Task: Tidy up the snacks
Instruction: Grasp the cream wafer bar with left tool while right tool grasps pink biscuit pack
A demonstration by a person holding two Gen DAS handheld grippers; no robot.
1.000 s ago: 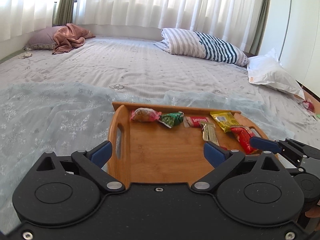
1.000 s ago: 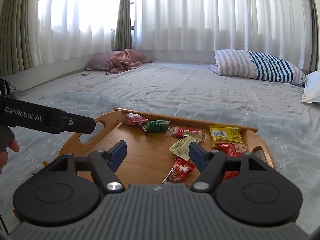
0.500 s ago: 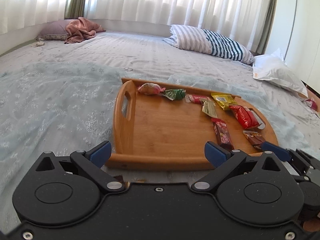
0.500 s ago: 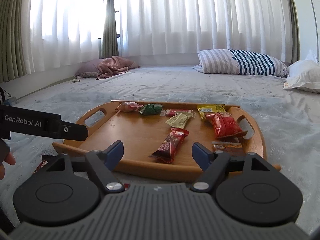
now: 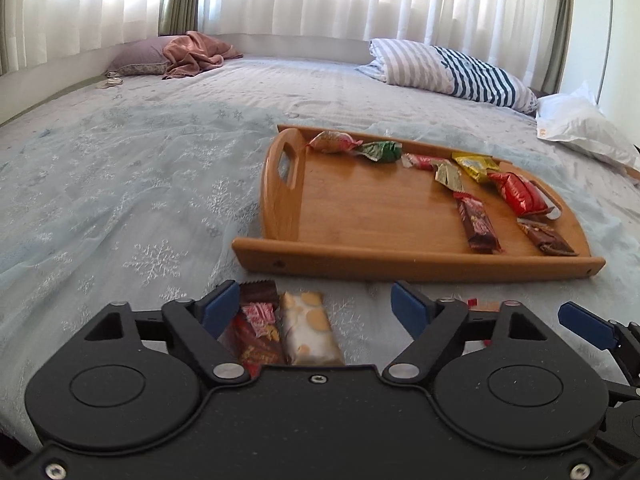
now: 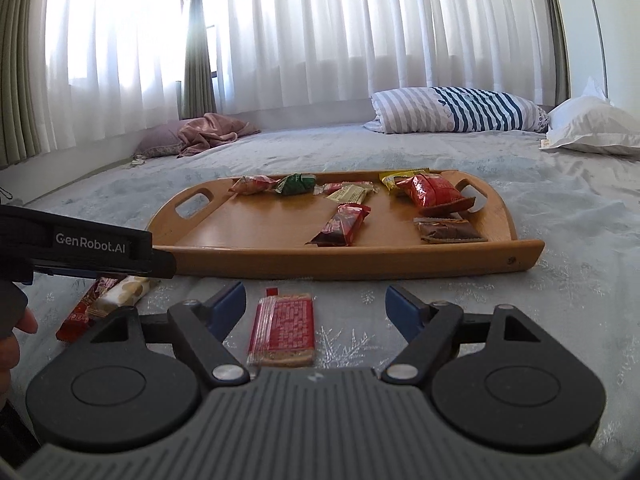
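A wooden tray lies on the bed with several wrapped snacks on it, among them a red pack and a dark red bar. Loose snacks lie on the blanket in front of it: a white biscuit pack and a red bar under my left gripper, which is open and empty. A red wafer pack lies between the fingers of my open, empty right gripper.
A striped pillow and a white pillow lie at the far right of the bed. A pink blanket and pillow lie far left. Curtains line the back. The left gripper's body shows left in the right wrist view.
Both grippers have pulled back from over the tray to the blanket in front of it. The loose snacks on the blanket have come into view. Both stay open.
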